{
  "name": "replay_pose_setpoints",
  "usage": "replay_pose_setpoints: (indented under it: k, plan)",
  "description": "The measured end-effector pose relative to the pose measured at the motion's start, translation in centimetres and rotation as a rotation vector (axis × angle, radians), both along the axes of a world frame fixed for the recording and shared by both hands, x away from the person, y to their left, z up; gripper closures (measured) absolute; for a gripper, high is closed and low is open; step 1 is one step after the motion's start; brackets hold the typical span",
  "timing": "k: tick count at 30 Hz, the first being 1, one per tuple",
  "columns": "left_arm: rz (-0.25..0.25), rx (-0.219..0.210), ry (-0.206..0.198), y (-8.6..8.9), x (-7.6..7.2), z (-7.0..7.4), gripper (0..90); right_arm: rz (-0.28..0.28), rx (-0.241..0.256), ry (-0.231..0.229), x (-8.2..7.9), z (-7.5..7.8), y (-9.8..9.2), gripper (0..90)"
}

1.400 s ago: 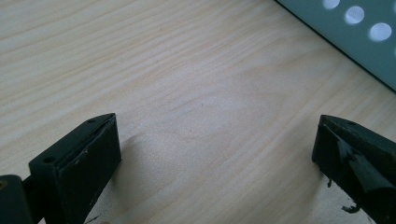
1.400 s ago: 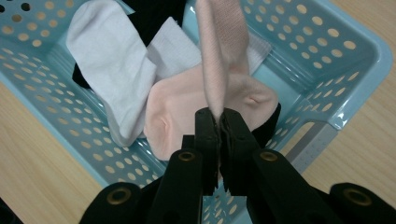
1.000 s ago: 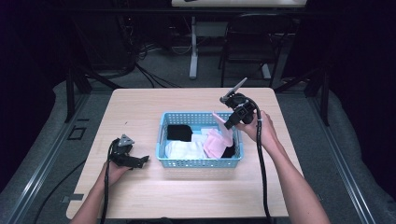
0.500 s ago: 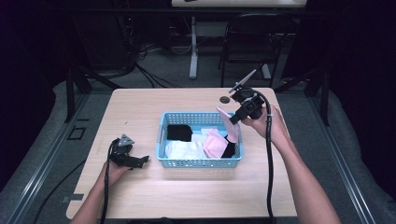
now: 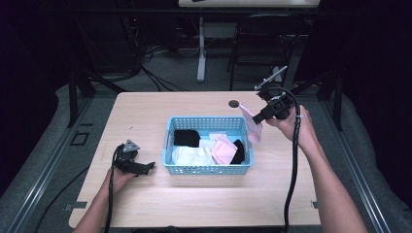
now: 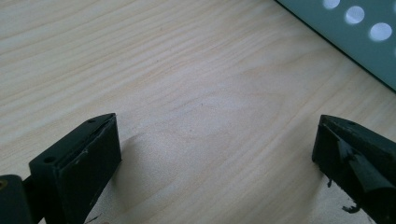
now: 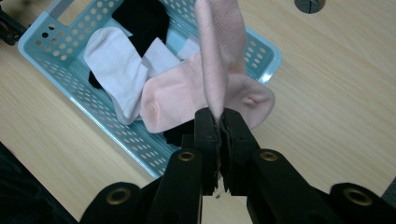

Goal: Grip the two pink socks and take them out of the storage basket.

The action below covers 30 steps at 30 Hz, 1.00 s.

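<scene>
The right gripper [image 7: 218, 122] has its jaws pressed together on the edge of a pink sock [image 7: 219, 56], which hangs from them in the air. In the high view this gripper [image 5: 261, 116] is held up past the basket's right end, with the sock [image 5: 252, 127] drooping just outside the rim, over the table [image 5: 291, 194]. Beneath the sock, in the right gripper view, lies the blue basket [image 7: 56, 70], holding a second pink sock [image 7: 177, 100], a white sock [image 7: 112, 60] beside it and a black sock [image 7: 142, 21] farther in. A round dark hole [image 7: 309, 4] sits in the table beyond the basket.

The left gripper [image 6: 215, 154] has its jaws spread wide with nothing between them but bare wood; the basket's wall [image 6: 359, 42] crosses the upper right corner of its view. In the high view it [image 5: 145, 167] rests low on the table, just left of the basket [image 5: 209, 169].
</scene>
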<state>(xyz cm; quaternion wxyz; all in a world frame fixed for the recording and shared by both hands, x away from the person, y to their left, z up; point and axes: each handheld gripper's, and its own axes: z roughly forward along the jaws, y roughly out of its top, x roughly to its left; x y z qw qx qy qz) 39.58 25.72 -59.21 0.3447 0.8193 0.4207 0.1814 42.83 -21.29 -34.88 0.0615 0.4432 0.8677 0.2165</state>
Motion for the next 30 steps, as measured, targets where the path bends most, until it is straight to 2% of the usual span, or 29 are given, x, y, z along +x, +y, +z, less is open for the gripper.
replay_pose_setpoints:
  k: [13,30]
  plan:
    - [0.000,0.001,0.003,0.0,0.0,0.0,1.1,-0.064,-0.001,-0.004,-0.4,0.5,-3.5,85.9]
    - [0.002,0.000,0.001,0.0,0.0,0.0,1.1,-0.138,-0.019,0.037,-0.5,-1.2,-7.1,85.9]
